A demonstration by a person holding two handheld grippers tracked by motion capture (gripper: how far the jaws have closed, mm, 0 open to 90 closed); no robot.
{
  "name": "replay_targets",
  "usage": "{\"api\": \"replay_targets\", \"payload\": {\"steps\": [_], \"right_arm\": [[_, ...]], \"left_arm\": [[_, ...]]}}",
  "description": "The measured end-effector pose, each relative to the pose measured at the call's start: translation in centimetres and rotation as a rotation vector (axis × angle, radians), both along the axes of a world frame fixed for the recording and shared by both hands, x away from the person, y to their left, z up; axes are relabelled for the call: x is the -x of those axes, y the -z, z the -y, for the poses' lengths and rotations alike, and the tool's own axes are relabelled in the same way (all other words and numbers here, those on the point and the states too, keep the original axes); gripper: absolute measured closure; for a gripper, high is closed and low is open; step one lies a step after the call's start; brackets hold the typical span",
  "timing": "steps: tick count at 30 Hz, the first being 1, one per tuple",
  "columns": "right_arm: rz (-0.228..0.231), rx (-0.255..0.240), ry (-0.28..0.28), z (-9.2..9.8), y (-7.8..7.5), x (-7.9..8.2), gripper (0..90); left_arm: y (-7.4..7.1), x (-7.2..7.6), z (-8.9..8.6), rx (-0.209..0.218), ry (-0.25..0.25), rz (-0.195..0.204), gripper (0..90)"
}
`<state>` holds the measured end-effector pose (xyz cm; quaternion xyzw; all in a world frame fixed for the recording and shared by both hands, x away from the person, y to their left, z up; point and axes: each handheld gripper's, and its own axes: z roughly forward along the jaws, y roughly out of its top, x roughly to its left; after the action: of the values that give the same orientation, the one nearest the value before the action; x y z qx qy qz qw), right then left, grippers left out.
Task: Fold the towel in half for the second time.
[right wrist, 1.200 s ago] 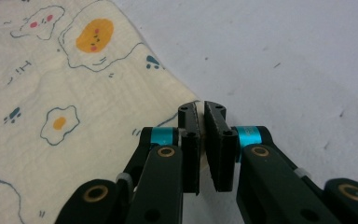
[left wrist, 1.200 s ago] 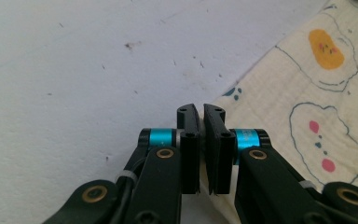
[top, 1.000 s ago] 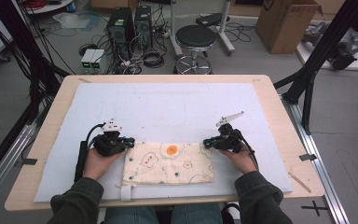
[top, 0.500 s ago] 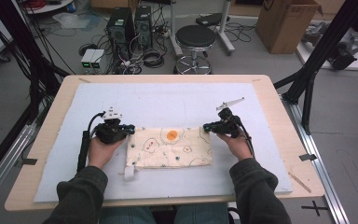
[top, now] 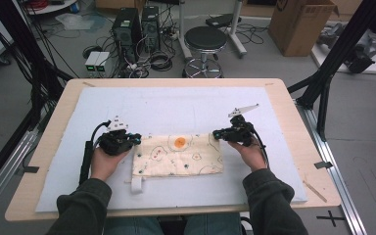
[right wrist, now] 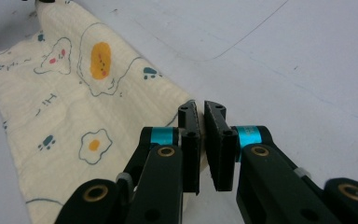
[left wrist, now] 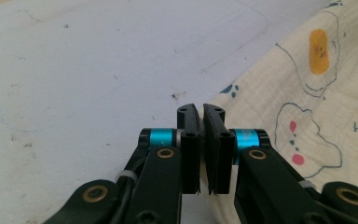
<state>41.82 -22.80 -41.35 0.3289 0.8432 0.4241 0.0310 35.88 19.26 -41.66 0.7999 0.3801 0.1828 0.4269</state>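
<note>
Cloth stretches between left gripper and right gripper, each pinching a corner.

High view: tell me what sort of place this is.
Probably a lab or workshop set up for recording, not a home. Desktop computer towers stand on a floor strewn with cables, black frame struts flank the wooden table, and a cardboard box stands behind.

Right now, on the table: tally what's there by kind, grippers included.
Grippers: 2 (left gripper, right gripper, each shut on a far corner of the cloth)
Printed cream cloth: 1
White foam mat: 1
Wooden stick at the table's near right edge: 1
Total: 5
</note>
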Motion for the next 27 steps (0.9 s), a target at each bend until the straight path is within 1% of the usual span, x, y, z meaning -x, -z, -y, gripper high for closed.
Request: {"api": "replay_targets", "payload": {"steps": [4,6,8,9,11,13,15,16,18,19,21,22,24,27], "right_arm": [[-0.010,-0.011,-0.005,0.4,0.1,0.5,85.0],[-0.006,-0.020,-0.015,0.5,-0.1,0.7,84.9],[0.008,-0.024,-0.021,0.5,-0.3,0.9,84.9],[0.005,-0.025,-0.025,0.5,-0.4,1.0,84.9],[0.004,-0.029,-0.031,0.6,-0.6,1.2,84.9],[0.018,-0.037,-0.040,0.7,-0.7,1.4,84.9],[0.018,-0.038,-0.042,0.6,-0.9,1.7,84.9],[0.019,-0.039,-0.049,0.6,-0.9,1.8,84.9],[0.016,-0.038,-0.053,0.5,-0.8,2.2,84.9],[0.023,-0.036,-0.054,0.5,-0.6,2.3,84.9],[0.011,-0.035,-0.059,0.5,-0.4,2.6,84.9],[0.014,-0.036,-0.057,0.6,-0.2,2.8,84.9],[0.003,-0.035,-0.060,0.7,-0.1,3.2,84.9],[0.014,-0.037,-0.065,0.9,-0.1,3.7,84.9]], "left_arm": [[-0.3,0.6,0.0,-0.001,0.018,0.017,85.2],[-0.5,0.9,0.1,-0.007,0.023,0.026,85.2],[-0.5,1.2,0.0,-0.003,0.025,0.031,85.1],[-0.5,1.4,-0.1,-0.003,0.030,0.032,85.1],[-0.5,1.7,-0.2,0.006,0.035,0.038,85.1],[-0.5,2.0,-0.3,0.008,0.040,0.046,85.0],[-0.4,2.4,-0.4,0.010,0.045,0.050,84.9],[-0.3,2.5,-0.4,0.004,0.047,0.048,84.9],[-0.1,2.8,-0.5,0.012,0.049,0.050,84.9],[-0.1,2.9,-0.5,0.011,0.053,0.051,84.9],[-0.1,3.2,-0.5,0.008,0.066,0.047,84.9],[-0.1,3.4,-0.4,-0.002,0.076,0.051,84.9],[-0.3,3.7,-0.2,-0.005,0.084,0.057,84.9],[-0.4,4.1,-0.2,-0.027,0.108,0.057,84.8]]}}
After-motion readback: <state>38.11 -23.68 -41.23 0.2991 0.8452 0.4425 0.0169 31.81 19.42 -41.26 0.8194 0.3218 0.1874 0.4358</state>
